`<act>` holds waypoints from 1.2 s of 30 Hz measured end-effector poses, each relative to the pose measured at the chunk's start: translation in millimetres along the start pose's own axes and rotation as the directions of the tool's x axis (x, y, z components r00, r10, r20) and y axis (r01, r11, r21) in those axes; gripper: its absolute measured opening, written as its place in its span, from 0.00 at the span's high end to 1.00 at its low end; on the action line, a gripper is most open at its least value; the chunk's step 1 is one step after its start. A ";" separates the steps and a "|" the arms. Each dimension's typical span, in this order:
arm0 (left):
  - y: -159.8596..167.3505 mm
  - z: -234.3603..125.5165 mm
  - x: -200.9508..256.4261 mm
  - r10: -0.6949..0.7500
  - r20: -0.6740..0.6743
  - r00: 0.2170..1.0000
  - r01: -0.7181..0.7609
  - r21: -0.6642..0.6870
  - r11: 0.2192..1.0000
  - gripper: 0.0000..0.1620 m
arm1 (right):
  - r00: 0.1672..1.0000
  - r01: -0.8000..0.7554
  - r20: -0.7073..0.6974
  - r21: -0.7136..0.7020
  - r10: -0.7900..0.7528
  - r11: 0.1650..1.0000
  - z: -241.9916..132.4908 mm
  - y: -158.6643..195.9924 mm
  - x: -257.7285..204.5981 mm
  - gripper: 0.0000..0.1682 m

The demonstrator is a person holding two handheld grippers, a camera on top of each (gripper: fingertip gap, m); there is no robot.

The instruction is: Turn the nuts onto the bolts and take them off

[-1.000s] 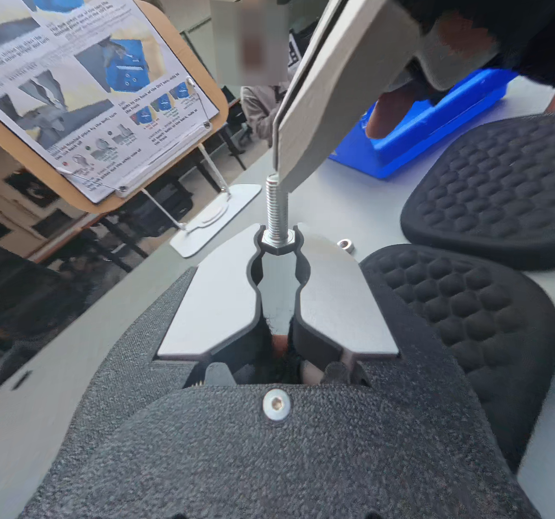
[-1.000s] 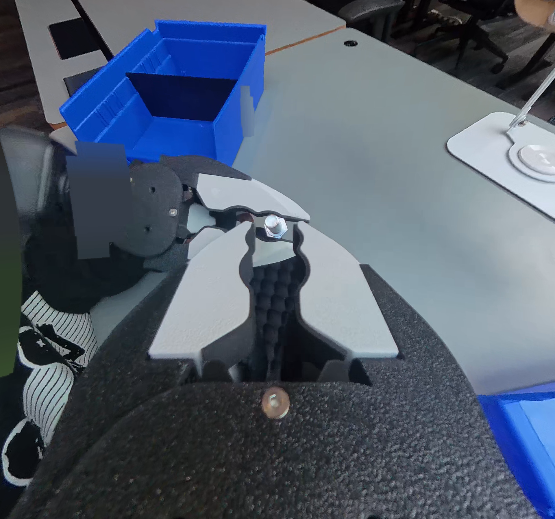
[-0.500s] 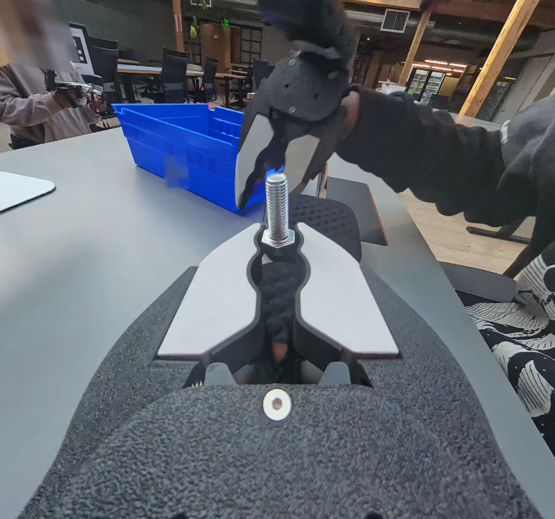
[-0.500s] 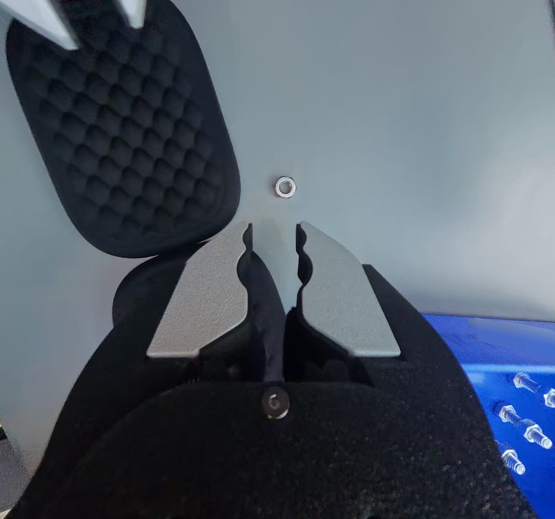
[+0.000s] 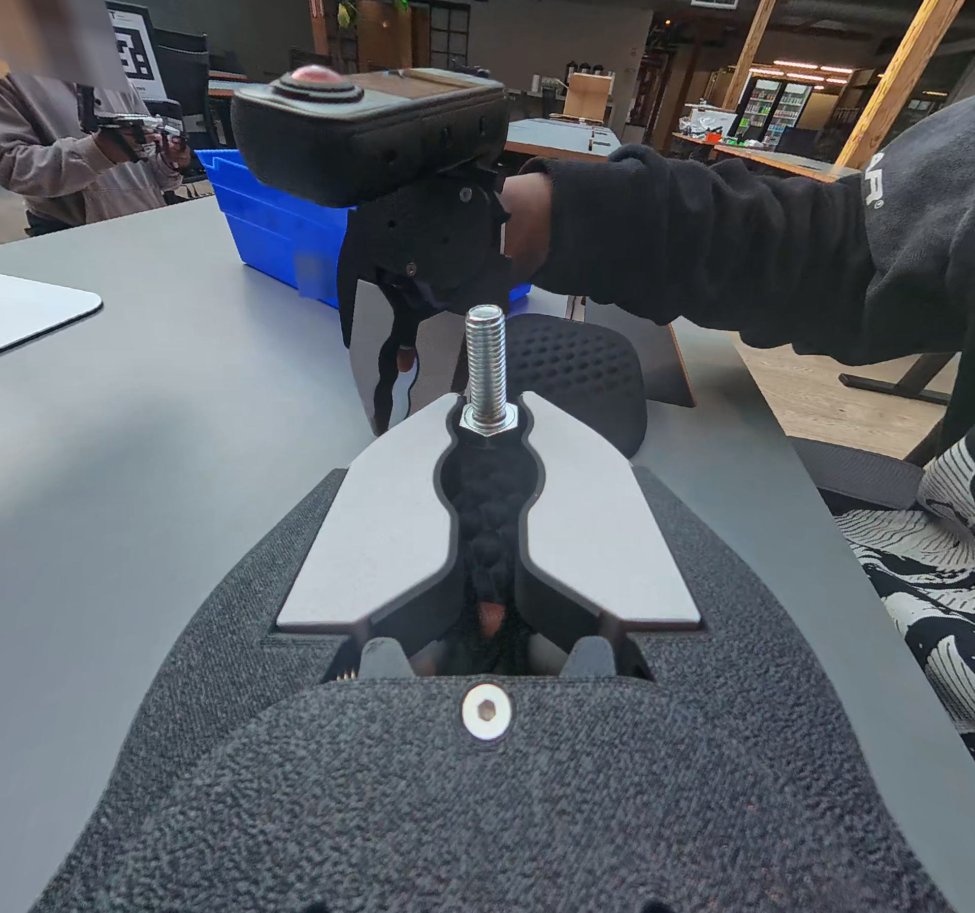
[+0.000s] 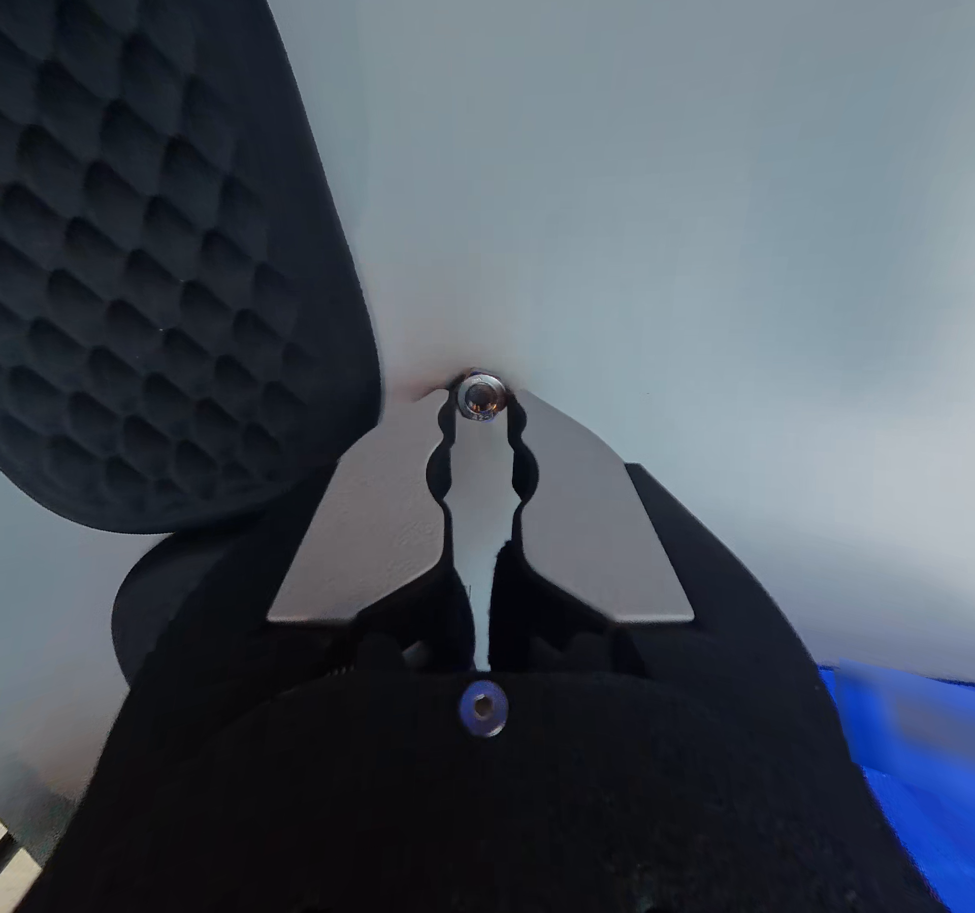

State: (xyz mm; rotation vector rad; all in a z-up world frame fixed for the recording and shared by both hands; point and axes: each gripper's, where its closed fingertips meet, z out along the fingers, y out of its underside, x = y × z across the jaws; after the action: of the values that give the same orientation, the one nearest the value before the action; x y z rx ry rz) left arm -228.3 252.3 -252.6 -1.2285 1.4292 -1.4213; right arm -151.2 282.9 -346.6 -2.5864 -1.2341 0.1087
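While tongs (image 6: 481,402) pinch nut (image 6: 479,401), open table (image 6: 686,201) ahead.

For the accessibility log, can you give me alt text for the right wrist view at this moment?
The right hand-held gripper points down at a grey table, its fingertips on either side of a small silver nut lying there. A black dimpled pad lies to the left, and a blue bin's edge shows at lower right.

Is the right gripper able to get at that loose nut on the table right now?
Probably yes: the right gripper points down with the nut between its fingertips on bare table, nothing in the way.
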 end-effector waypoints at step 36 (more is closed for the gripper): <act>20.2 -0.8 43.2 0.074 -0.265 0.961 -0.109 -0.121 0.987 0.89 | 0.478 0.797 0.211 0.304 -0.853 0.522 -107.9 -82.4 -110.2 0.90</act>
State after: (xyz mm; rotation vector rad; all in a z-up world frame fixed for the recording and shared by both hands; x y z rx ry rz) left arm -242.1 209.2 -267.8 -1.0695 1.7631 -1.4836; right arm -263.2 224.3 -225.7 -1.5675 -2.3618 0.4424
